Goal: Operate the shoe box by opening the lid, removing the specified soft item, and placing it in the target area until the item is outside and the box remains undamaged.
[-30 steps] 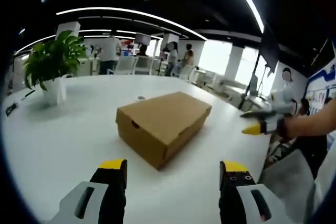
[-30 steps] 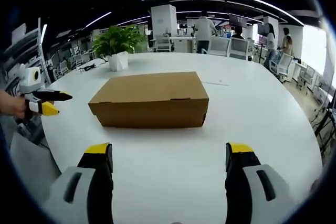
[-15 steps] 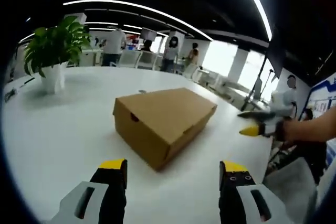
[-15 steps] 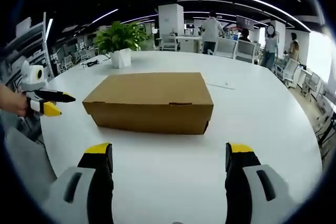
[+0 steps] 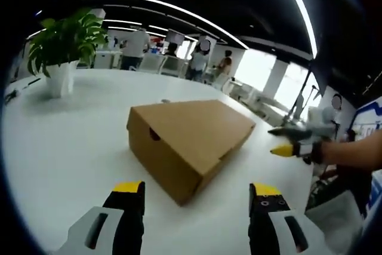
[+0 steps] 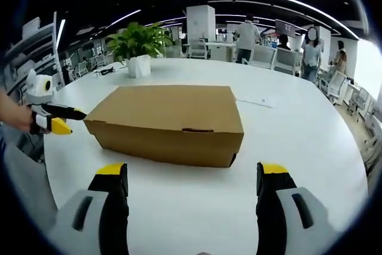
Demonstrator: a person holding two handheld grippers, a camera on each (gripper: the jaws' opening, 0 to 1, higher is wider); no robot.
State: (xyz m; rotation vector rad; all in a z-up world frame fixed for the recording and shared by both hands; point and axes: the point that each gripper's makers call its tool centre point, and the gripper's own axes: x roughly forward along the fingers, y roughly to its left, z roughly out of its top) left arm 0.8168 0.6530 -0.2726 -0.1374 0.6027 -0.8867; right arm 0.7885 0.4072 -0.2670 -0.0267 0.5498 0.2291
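A closed brown cardboard shoe box (image 5: 188, 138) (image 6: 167, 120) lies on the white table (image 5: 59, 141) (image 6: 292, 135), lid down. My left gripper (image 5: 196, 198) hangs open just short of the box's near corner, nothing between its yellow-tipped jaws. My right gripper (image 6: 192, 177) is open too, facing the box's long side with a small notch in the lid edge. In the left gripper view the right gripper (image 5: 292, 141) comes in from the right, held by a hand. The left gripper (image 6: 51, 117) shows at the left of the right gripper view. The soft item is hidden.
A potted green plant (image 5: 59, 52) (image 6: 137, 49) stands on the table's far side. Several people (image 5: 200, 64) and office chairs (image 6: 262, 55) are in the background beyond the table. A person's forearm (image 5: 358, 150) reaches in along the table's edge.
Both cameras have moved closer to the box, which looks larger now. The box itself has not moved and its lid stays down. Both grippers stay open.
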